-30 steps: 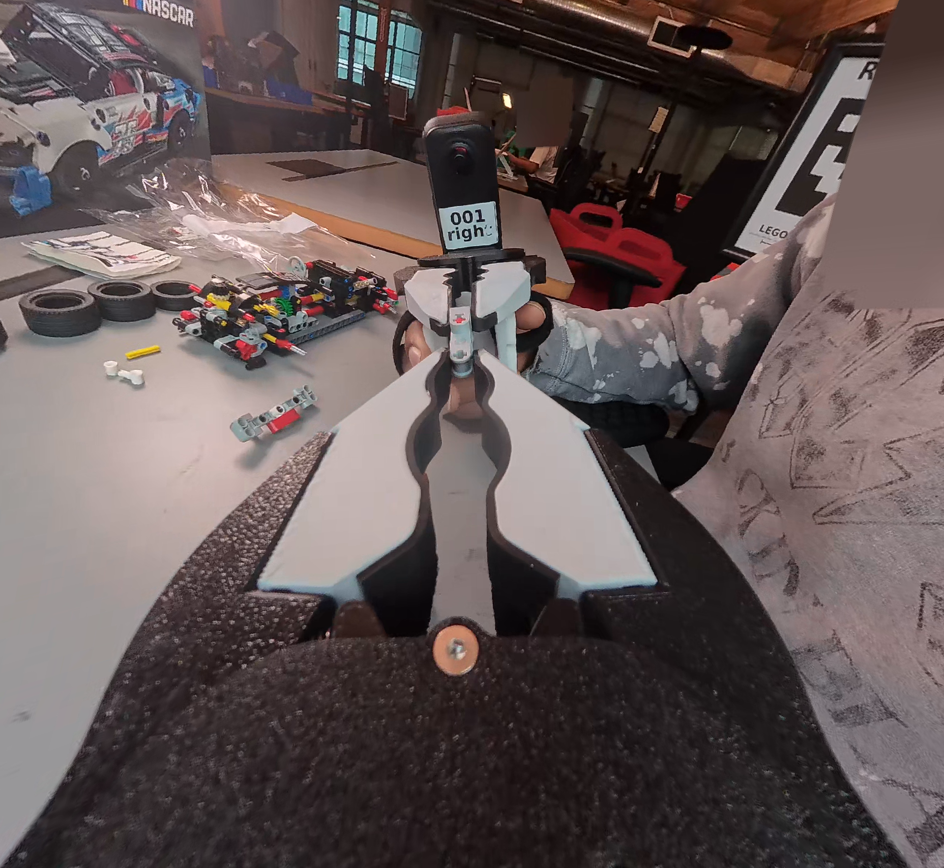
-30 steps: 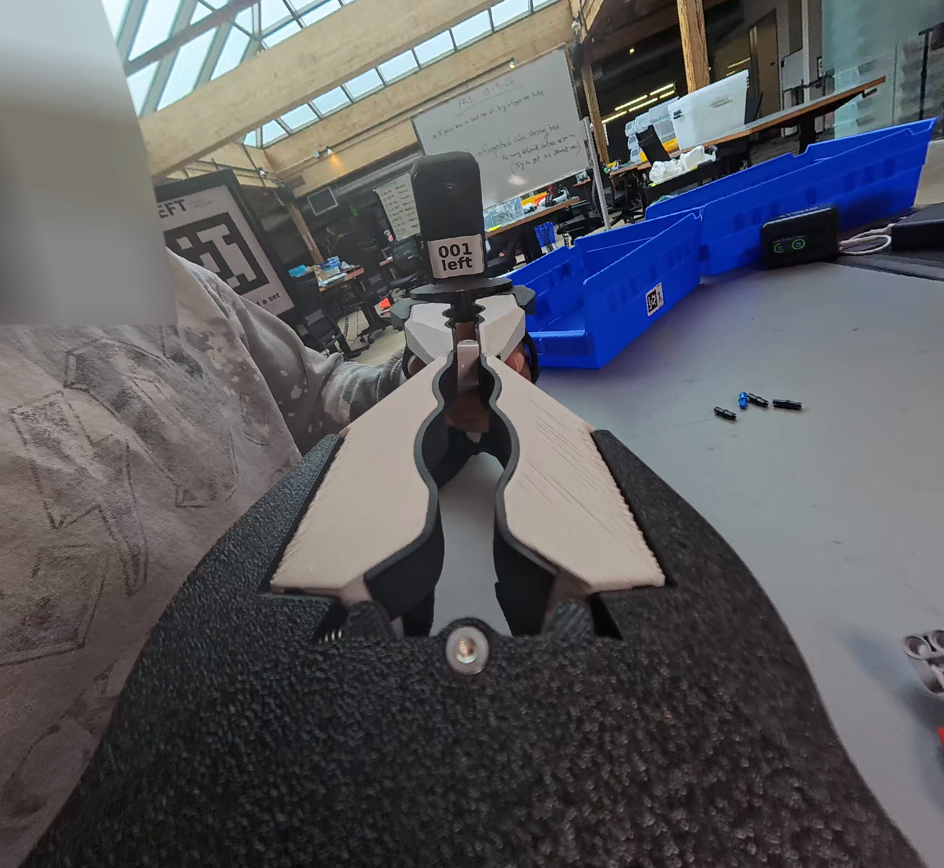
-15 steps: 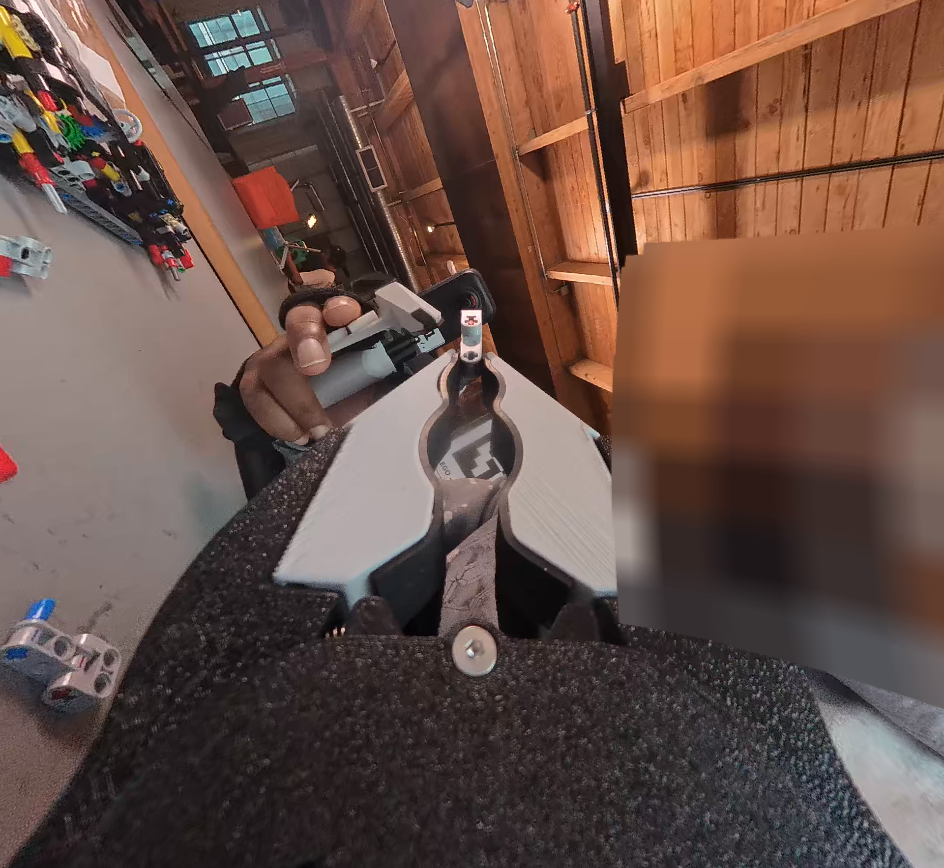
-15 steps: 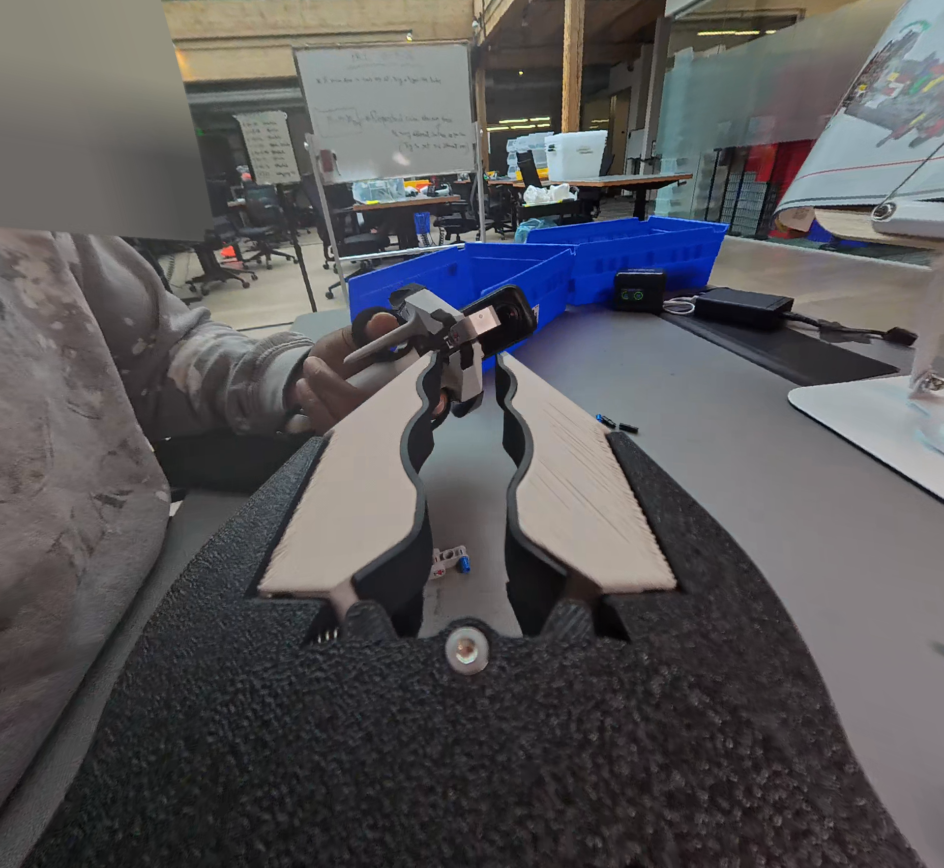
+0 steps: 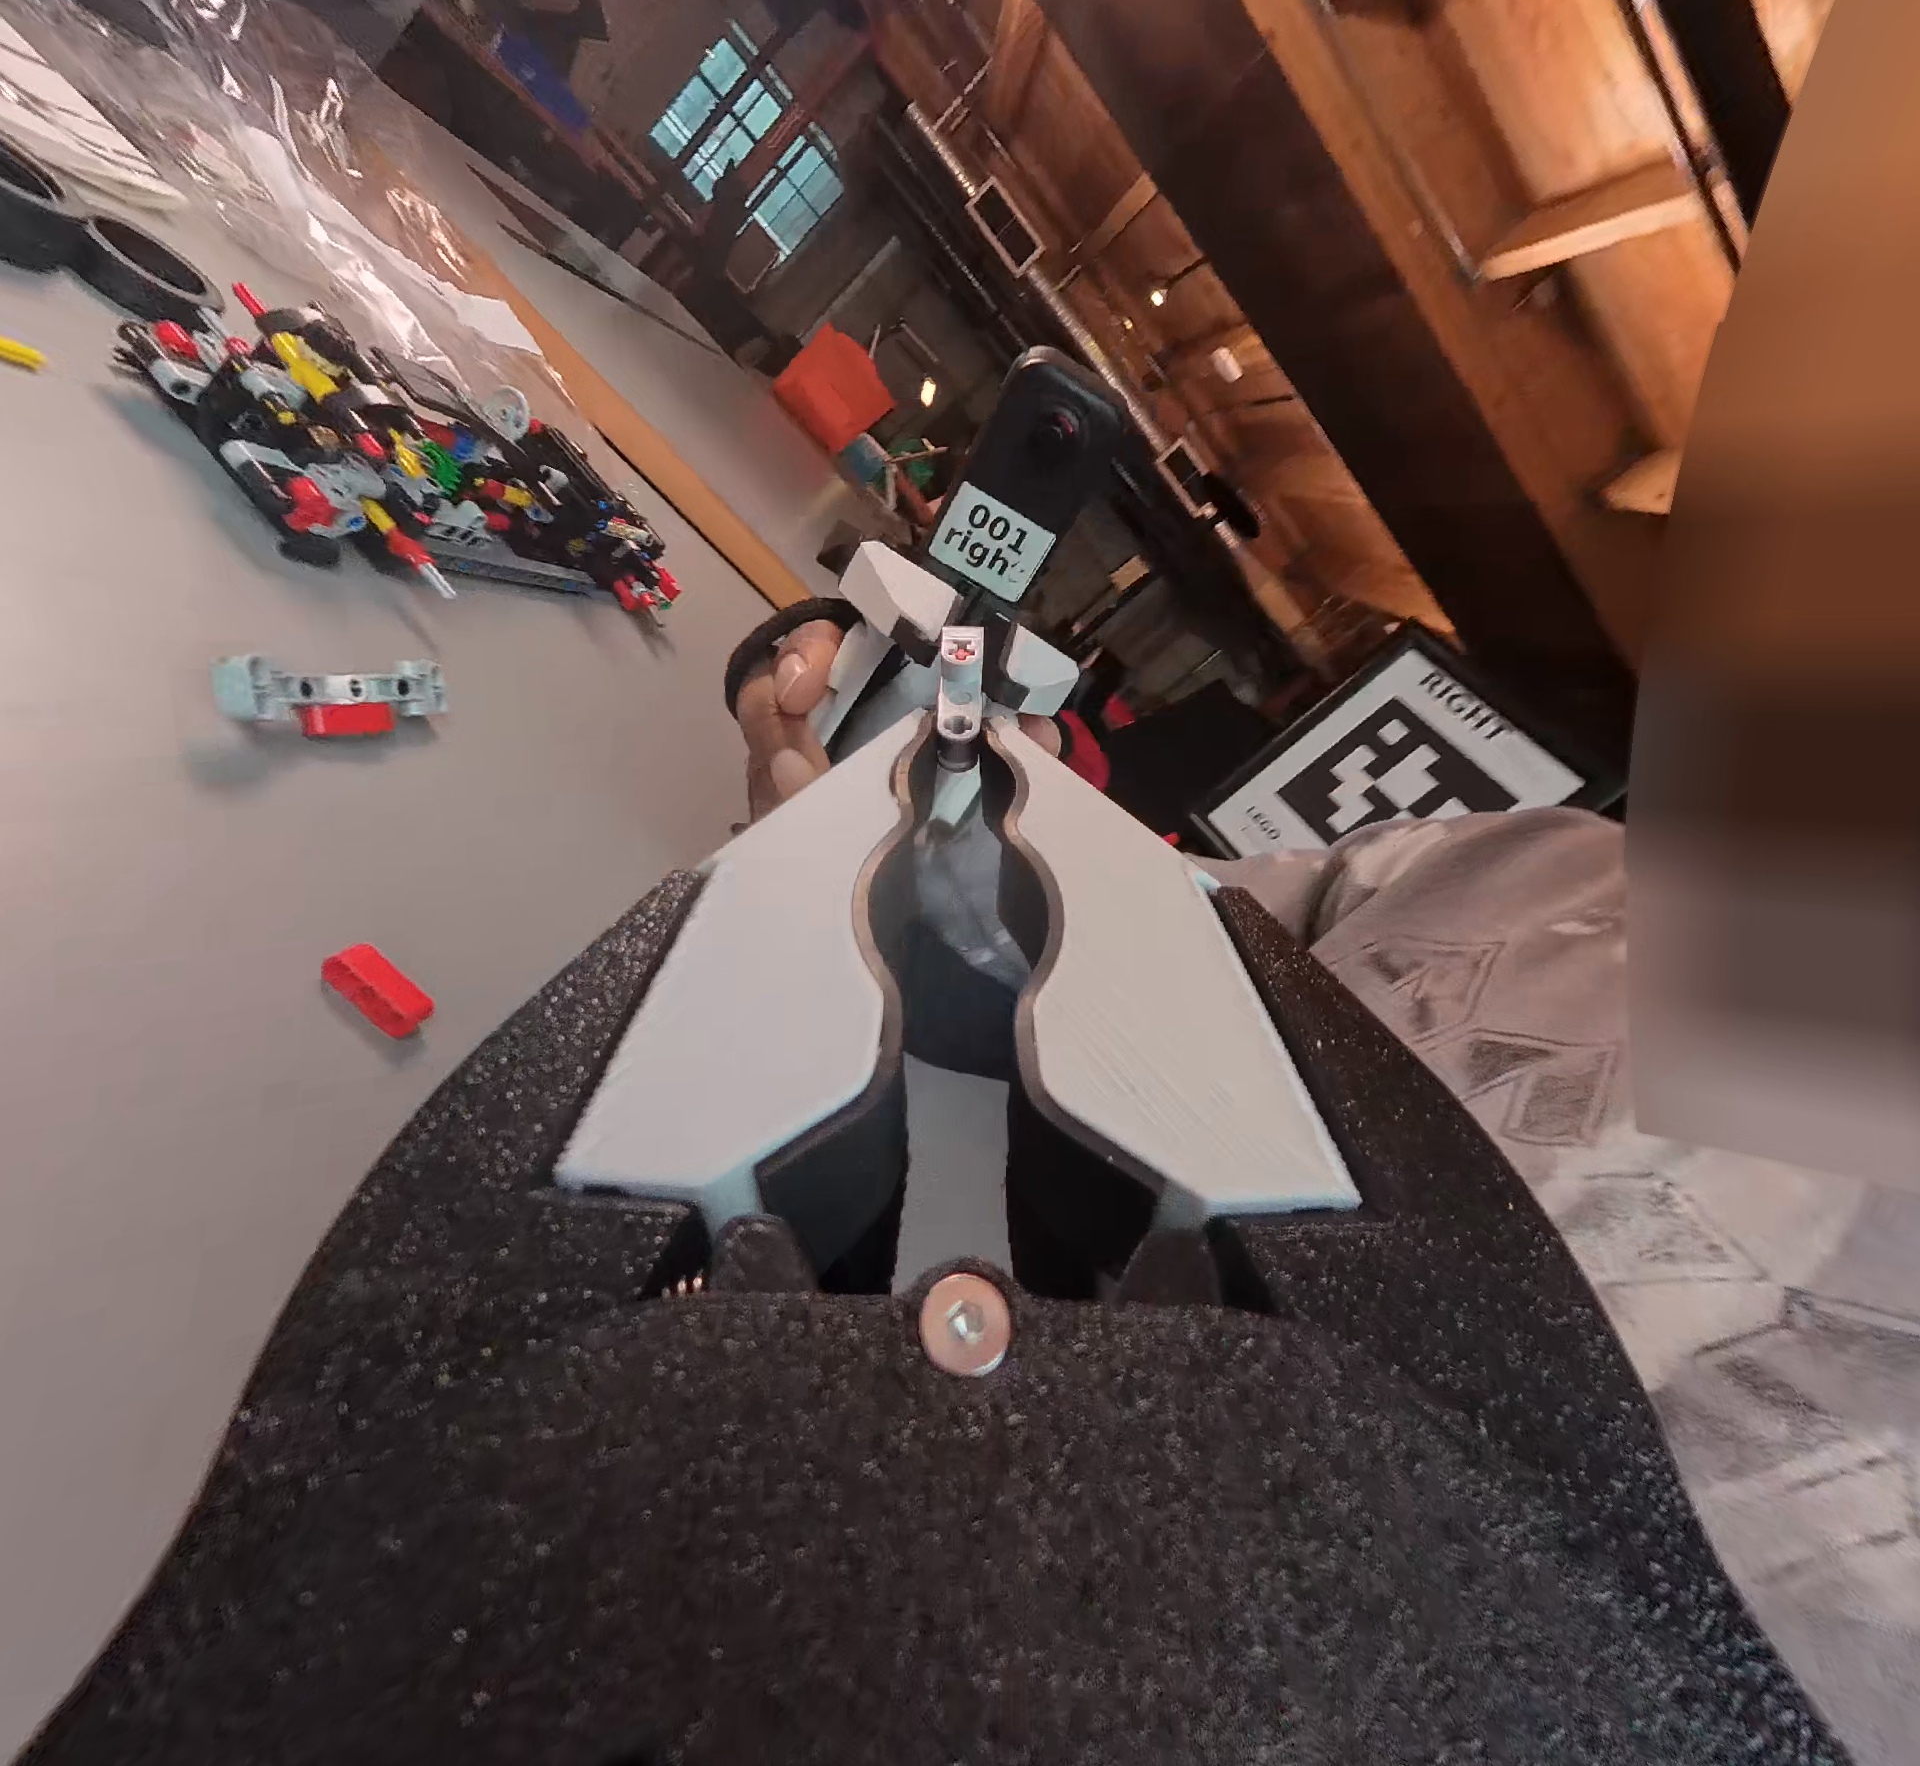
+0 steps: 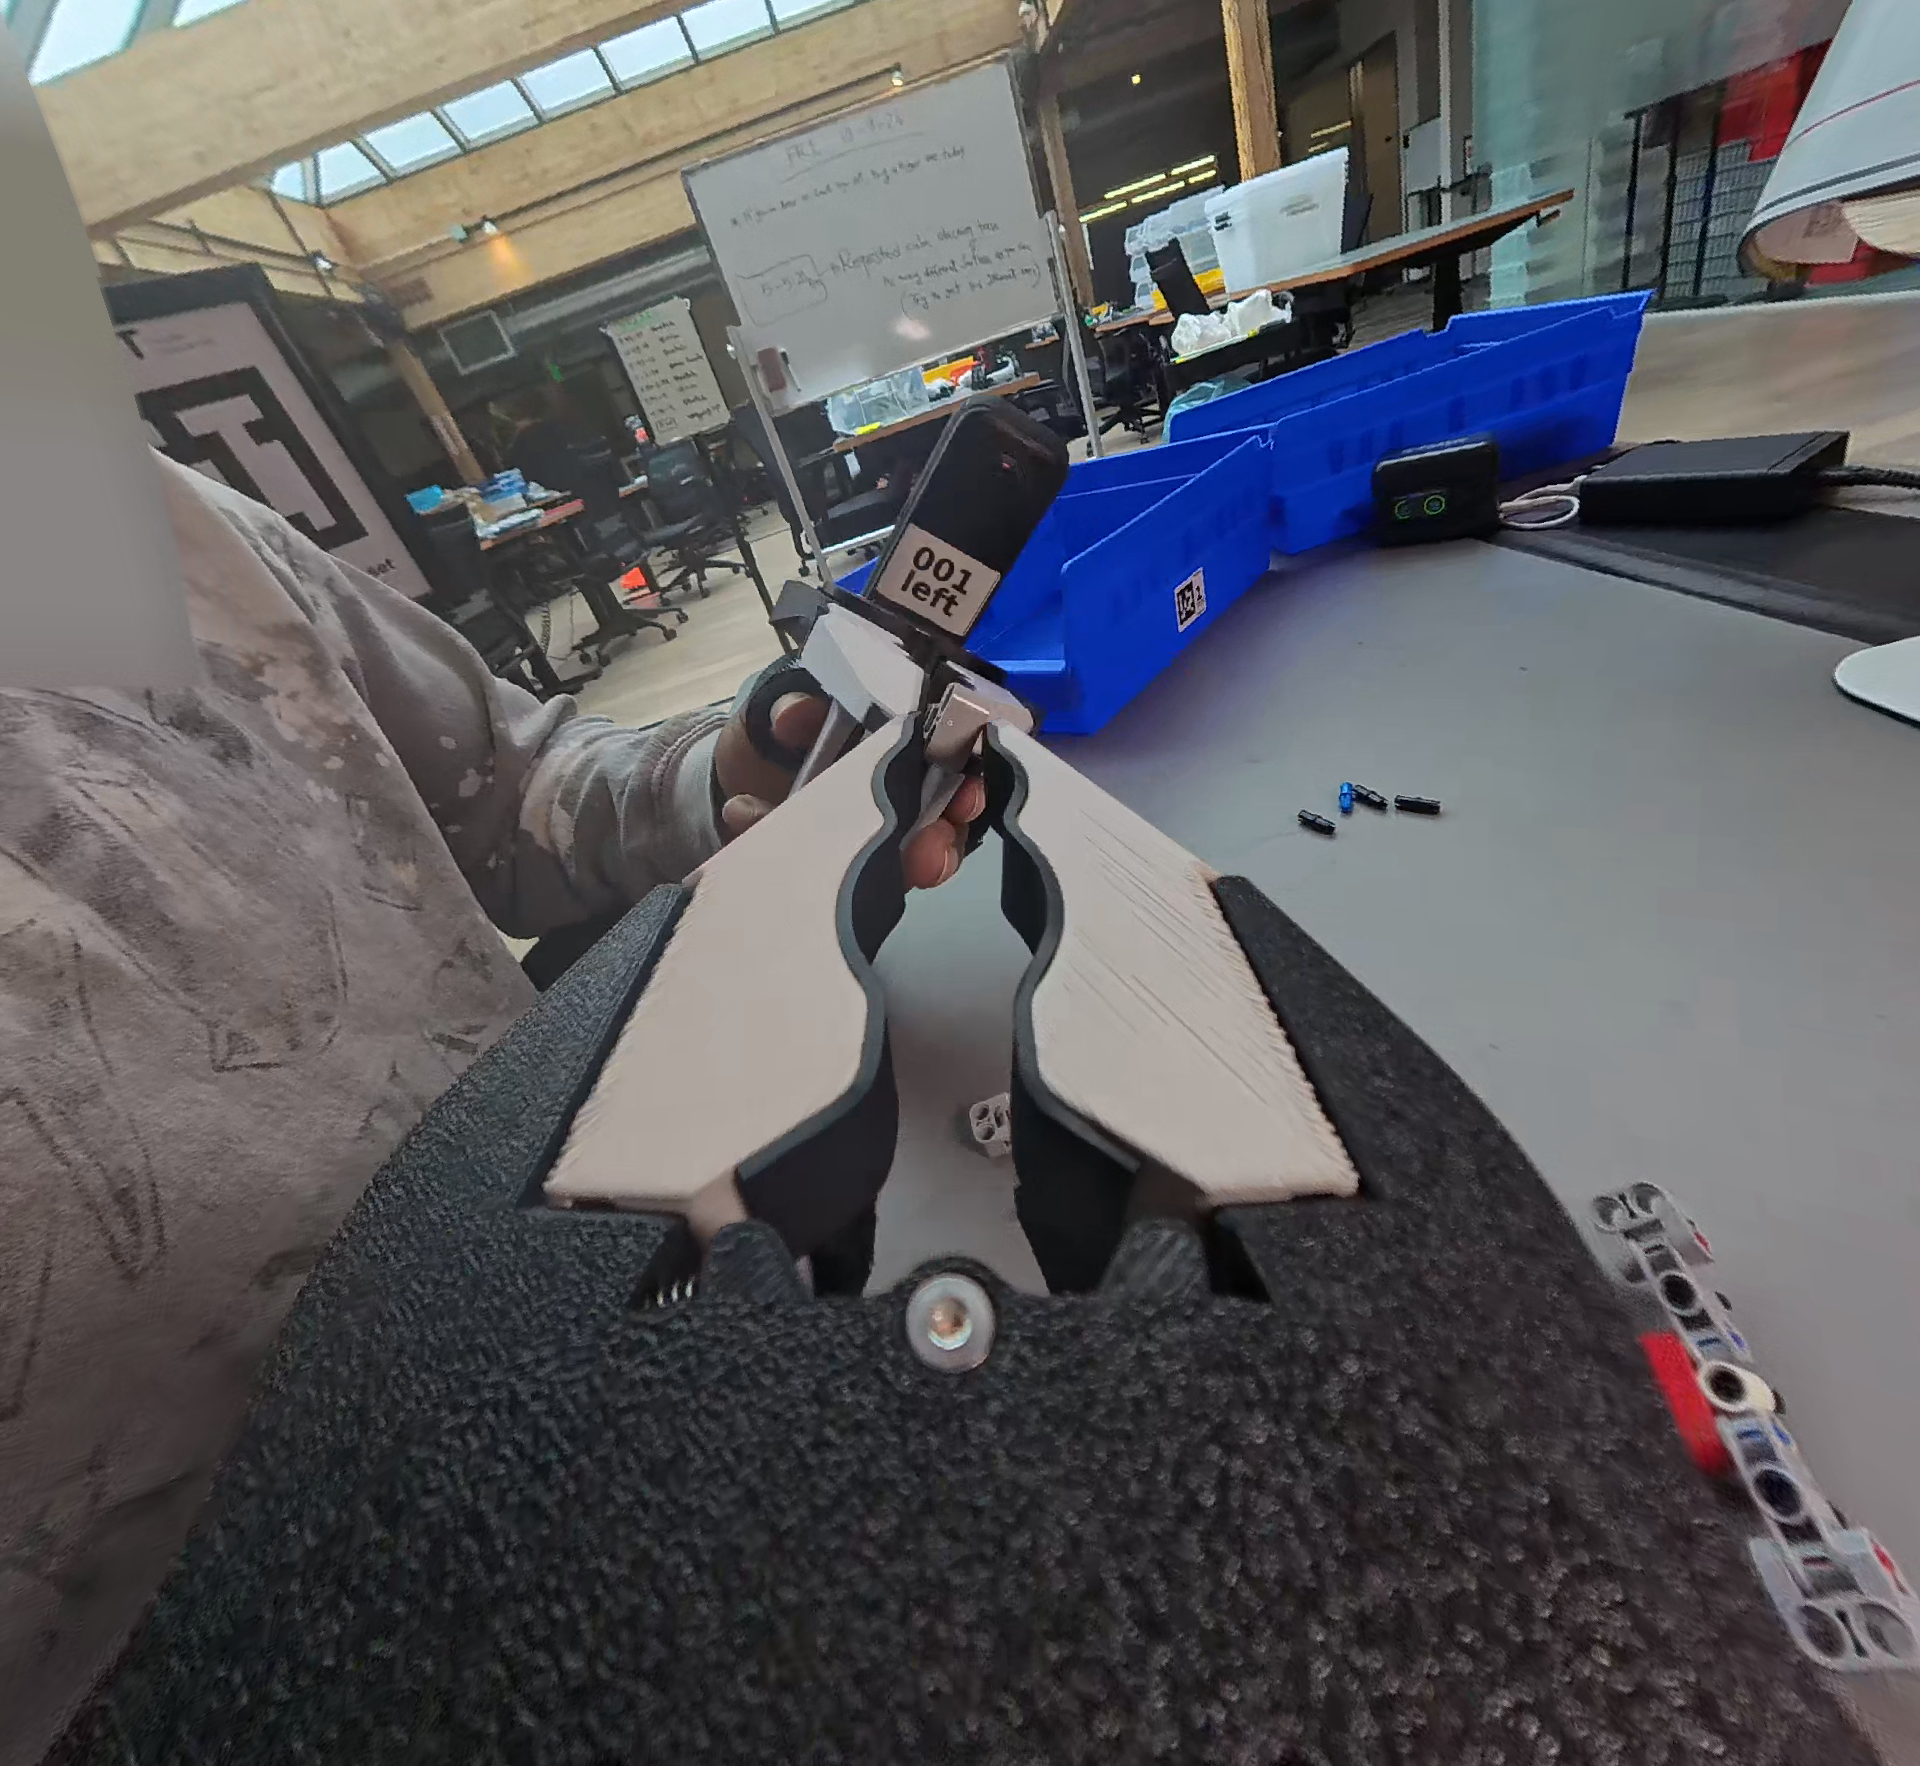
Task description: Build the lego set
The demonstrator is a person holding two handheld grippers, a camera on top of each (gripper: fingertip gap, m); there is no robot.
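My left gripper [image 5: 958,729] is shut on a small grey lego piece [image 5: 958,686] with a red pin at its top, held in the air. My right gripper [image 6: 951,737] faces it head-on. Its jaws stand closed narrowly around the far end of the same grey piece [image 6: 961,724]. The part-built lego car chassis [image 5: 395,469] lies on the grey table [image 5: 208,885] at the left. A grey beam with a red part [image 5: 332,690] and a loose red piece [image 5: 376,989] lie nearer.
Black tyres [image 5: 145,272] and clear plastic bags [image 5: 312,158] lie behind the chassis. Blue bins [image 6: 1299,490], small black and blue pins [image 6: 1366,802], a grey connector [image 6: 989,1122] and a long grey beam assembly [image 6: 1756,1436] are on the table in the right wrist view.
Half a second ago my right gripper was open and off to the side. It has swung back in line with my left gripper and closed on the grey piece, which my left gripper kept holding.
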